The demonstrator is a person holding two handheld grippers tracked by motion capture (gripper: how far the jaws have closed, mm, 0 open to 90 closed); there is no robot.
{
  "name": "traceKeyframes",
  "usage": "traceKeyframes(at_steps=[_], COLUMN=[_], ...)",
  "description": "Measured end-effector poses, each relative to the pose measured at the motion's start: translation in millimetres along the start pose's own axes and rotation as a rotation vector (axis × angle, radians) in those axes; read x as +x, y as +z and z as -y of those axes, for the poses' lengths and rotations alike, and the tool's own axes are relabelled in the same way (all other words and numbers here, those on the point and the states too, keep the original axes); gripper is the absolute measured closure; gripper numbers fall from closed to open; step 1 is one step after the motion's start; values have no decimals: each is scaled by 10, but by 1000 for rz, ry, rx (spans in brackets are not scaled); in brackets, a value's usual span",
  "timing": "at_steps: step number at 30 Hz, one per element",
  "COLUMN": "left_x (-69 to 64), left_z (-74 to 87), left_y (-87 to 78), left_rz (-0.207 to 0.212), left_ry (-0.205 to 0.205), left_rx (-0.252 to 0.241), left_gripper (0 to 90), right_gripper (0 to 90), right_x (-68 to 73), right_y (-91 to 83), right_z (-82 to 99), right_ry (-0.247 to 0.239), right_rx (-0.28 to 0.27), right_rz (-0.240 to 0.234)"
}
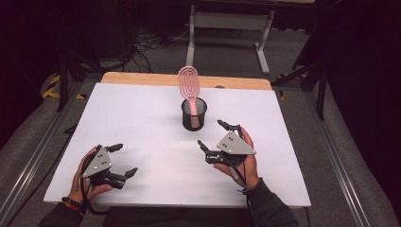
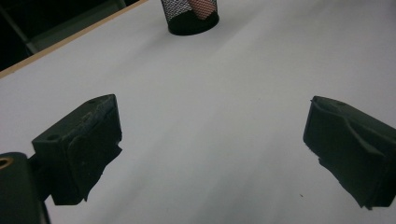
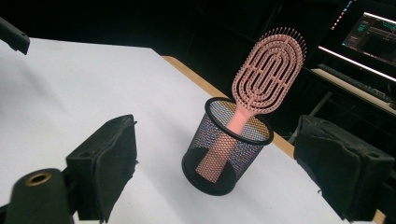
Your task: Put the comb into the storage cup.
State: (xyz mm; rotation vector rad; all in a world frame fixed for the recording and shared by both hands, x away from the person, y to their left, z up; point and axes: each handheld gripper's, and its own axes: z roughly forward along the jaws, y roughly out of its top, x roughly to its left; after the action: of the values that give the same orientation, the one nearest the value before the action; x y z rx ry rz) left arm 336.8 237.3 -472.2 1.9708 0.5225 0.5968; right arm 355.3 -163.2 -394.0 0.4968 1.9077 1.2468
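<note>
Hairbrush (image 3: 266,74) stood handle-down in black mesh cup (image 3: 227,156), ahead of and between right gripper's (image 1: 213,136) wide, empty jaws. White tabletop (image 1: 142,127), wood-edged, sat amid dark room. Left gripper (image 1: 124,160) likewise gaped empty, cup far ahead.

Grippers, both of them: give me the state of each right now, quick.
Left gripper: jaws open, holding nothing, over the white table.
Right gripper: jaws open, holding nothing, pointed at the pink hairbrush standing in the black mesh cup.
</note>
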Motion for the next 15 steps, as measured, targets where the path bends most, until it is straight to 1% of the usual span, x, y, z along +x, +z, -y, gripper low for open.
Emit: traceKeyframes(at_steps=[9,14,15], left_x=[-1,-3,-1], left_z=[0,1,1], left_y=[1,2,0], left_rz=[1,0,0], left_ry=[0,-2,0], left_rx=[0,1,1], left_gripper=[52,52,52], right_gripper=[138,137,136], right_x=[11,7,6], right_y=[-63,-101,-125], right_z=[25,41,52], right_ry=[-10,-15,-25], right_rx=[5,11,16], right_rz=[-6,-2,4])
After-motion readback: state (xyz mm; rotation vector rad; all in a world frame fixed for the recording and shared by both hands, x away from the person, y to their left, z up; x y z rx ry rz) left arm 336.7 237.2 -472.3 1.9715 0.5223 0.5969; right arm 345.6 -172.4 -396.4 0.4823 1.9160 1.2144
